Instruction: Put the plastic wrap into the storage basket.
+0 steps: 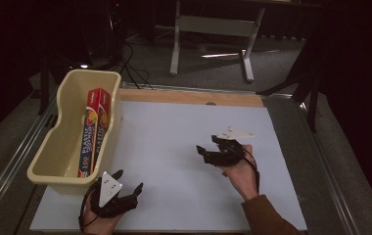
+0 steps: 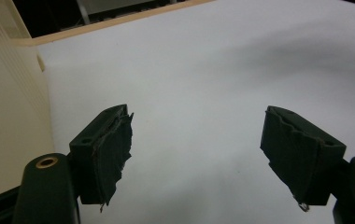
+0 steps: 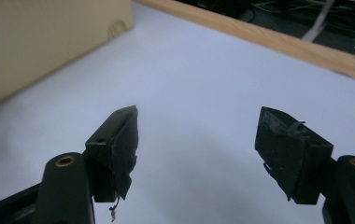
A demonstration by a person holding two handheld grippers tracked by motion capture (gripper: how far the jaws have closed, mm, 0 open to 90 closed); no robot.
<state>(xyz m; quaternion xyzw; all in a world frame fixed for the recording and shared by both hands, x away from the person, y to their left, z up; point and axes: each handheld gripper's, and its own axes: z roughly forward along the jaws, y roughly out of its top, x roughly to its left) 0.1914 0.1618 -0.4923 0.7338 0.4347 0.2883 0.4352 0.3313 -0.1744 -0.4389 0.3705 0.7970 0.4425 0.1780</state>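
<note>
Left tool [image 1: 129, 182] nears cream bin [image 1: 66, 98] holding red box [image 1: 94, 128].

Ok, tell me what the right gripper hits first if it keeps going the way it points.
Probably the cream tub: the right gripper points left across the bare white mat toward it, jaws open and empty.

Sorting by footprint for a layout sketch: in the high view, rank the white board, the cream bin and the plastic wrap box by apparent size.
1. white board
2. cream bin
3. plastic wrap box, lying inside the bin
</note>
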